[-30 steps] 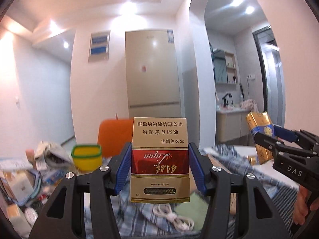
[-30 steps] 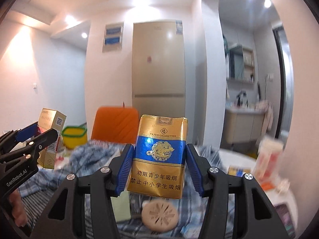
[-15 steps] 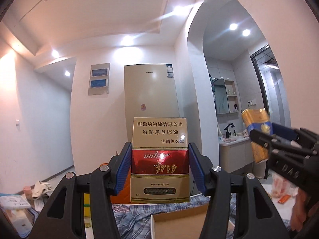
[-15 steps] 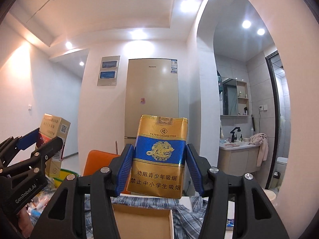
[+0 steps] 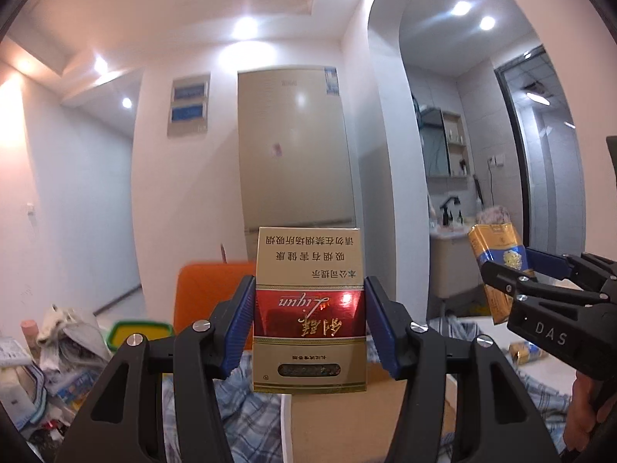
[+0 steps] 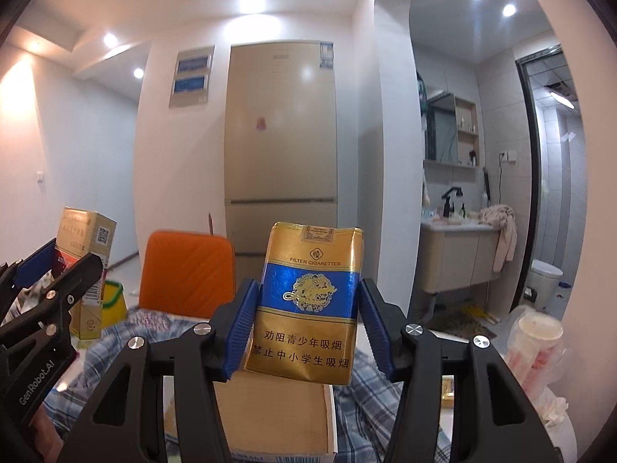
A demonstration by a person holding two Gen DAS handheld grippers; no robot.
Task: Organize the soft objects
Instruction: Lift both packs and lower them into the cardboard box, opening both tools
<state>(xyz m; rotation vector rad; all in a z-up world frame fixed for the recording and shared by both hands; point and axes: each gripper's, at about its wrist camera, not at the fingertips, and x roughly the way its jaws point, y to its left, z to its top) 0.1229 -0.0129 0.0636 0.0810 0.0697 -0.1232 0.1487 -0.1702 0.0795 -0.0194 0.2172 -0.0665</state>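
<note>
- Gold-and-red cigarette pack (image 5: 308, 310) sits clamped between the blue pads of the left hand-held gripper (image 5: 309, 322), centre of the left wrist frame; its print reads upside down and it is held upright, raised above the table.
- Gold-and-blue soft cigarette pack (image 6: 308, 305) is clenched by the right hand-held gripper (image 6: 306, 326), centre of the right wrist frame, leaning slightly to the right; lettering "FILTER CIGARETTES" is legible.
- Each gripper shows in the other's view: the right one enters at the right edge of the left wrist frame, the left one at the left edge of the right wrist frame, each with its pack gripped.
- Open cardboard box (image 6: 270, 416) lies directly below both packs, at the bottom centre of both frames, resting on a blue plaid cloth (image 6: 154, 328) that covers the table.
- Orange chair back (image 6: 187, 274) stands behind the table, left of centre.
- Green-rimmed yellow container (image 5: 139, 333) sits lower left in the left wrist frame, beside a heap of loose clutter (image 5: 58, 343).
- Beige refrigerator (image 6: 281, 154) stands against the far wall, centre.
- Bathroom vanity (image 6: 459, 258) with a black tap is visible through the arch at right; a pinkish towel (image 6: 501, 231) hangs over its edge.
</note>
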